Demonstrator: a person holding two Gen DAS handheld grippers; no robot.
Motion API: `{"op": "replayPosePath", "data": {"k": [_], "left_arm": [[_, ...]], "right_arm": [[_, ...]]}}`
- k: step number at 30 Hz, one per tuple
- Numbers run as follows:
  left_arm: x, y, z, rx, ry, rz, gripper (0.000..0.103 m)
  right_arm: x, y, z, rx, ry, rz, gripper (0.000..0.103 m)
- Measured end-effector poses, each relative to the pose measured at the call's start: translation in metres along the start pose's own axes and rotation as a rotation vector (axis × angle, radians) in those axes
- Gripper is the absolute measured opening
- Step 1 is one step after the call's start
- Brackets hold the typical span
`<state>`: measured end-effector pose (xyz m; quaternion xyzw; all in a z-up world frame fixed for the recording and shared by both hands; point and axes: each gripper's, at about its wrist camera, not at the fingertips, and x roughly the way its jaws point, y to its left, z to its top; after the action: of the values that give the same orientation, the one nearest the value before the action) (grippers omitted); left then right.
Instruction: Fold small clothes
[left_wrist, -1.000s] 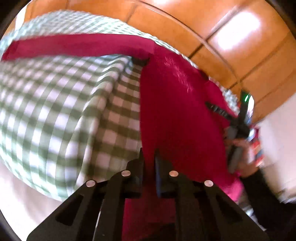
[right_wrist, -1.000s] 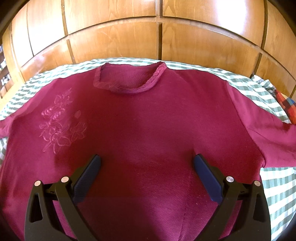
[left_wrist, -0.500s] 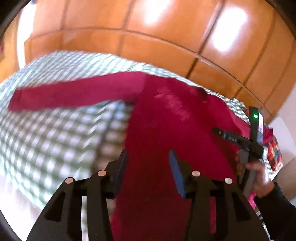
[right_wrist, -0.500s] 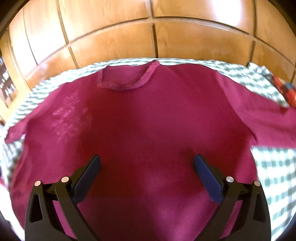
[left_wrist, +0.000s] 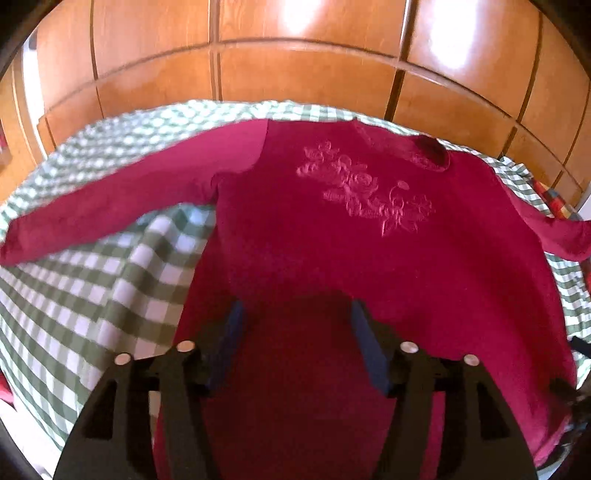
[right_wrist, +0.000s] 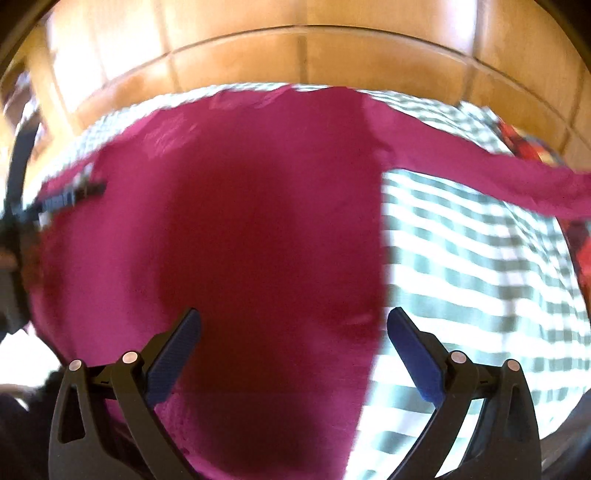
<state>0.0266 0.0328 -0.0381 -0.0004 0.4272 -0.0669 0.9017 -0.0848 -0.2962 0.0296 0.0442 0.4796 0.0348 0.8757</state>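
1. A green-and-white checked bedspread (left_wrist: 92, 295) covers a bed in front of a wall of glossy wooden panels (left_wrist: 295, 55); everything below is placed relative to the dark red sweater (left_wrist: 332, 240).
2. The sweater lies face up and flat on the bedspread, neckline toward the wooden panels, both sleeves stretched out sideways. An embossed flower motif (left_wrist: 369, 195) sits on its chest, just below the collar.
3. The left gripper (left_wrist: 295, 339) hangs over the sweater's lower body. Its jaws have just been opening — a second ago they were pinched together on the fabric at the sweater's edge; now they stand moderately wide, with nothing between them.
4. The right gripper (right_wrist: 293, 347) hovers at the sweater's other side edge, jaws wide and empty, one finger over red cloth, one over the bedspread.
5. My reading: the spreading step looks finished, and the first fold has not begun.
6. Hard to see — the right view is smeared by motion, the sweater's hem is hidden behind the gripper bodies, and both sleeve ends run out of frame.
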Motion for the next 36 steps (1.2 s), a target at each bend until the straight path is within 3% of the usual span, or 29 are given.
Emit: {"op": "replayPosePath", "data": {"k": [2, 4, 7, 9, 13, 18, 20, 22, 23, 25, 28, 36], "left_arm": [[0.000, -0.005, 0.003, 0.025, -0.042, 0.020, 0.076], [0.006, -0.013, 0.004, 0.071, -0.066, 0.059, 0.079], [0.016, -0.016, 0.005, 0.095, -0.032, 0.051, 0.085], [0.021, -0.015, 0.004, 0.087, -0.026, 0.044, 0.089], [0.029, -0.005, 0.005, 0.011, -0.007, -0.007, 0.095], [0.033, -0.010, 0.003, 0.028, -0.010, 0.009, 0.099], [0.033, -0.010, 0.002, 0.026, -0.011, 0.008, 0.099], [0.034, -0.010, 0.002, 0.024, -0.011, 0.005, 0.099], [0.034, -0.010, 0.003, 0.024, -0.011, 0.005, 0.099], [0.034, -0.010, 0.003, 0.024, -0.011, 0.004, 0.100], [0.034, -0.009, 0.003, 0.021, -0.009, -0.005, 0.100], [0.034, -0.008, 0.003, 0.010, -0.011, -0.023, 0.100]], "right_arm": [[-0.010, -0.032, 0.008, 0.134, -0.036, -0.018, 0.097], [-0.017, -0.082, 0.018, 0.321, -0.076, -0.051, 0.074], [-0.025, -0.152, 0.029, 0.544, -0.125, -0.154, 0.059], [-0.033, -0.198, 0.037, 0.662, -0.167, -0.238, 0.056], [-0.045, -0.273, 0.054, 0.844, -0.232, -0.316, 0.055], [-0.021, -0.330, 0.069, 0.958, -0.191, -0.320, 0.055], [-0.010, -0.335, 0.077, 0.936, -0.163, -0.365, 0.050], [-0.006, -0.328, 0.092, 0.865, -0.135, -0.425, 0.015], [-0.007, -0.323, 0.100, 0.825, -0.128, -0.437, 0.010], [-0.012, -0.309, 0.117, 0.753, -0.125, -0.465, 0.010], [-0.022, -0.276, 0.142, 0.647, -0.166, -0.421, 0.010], [0.000, -0.117, 0.226, 0.373, -0.243, -0.133, 0.010]]}}
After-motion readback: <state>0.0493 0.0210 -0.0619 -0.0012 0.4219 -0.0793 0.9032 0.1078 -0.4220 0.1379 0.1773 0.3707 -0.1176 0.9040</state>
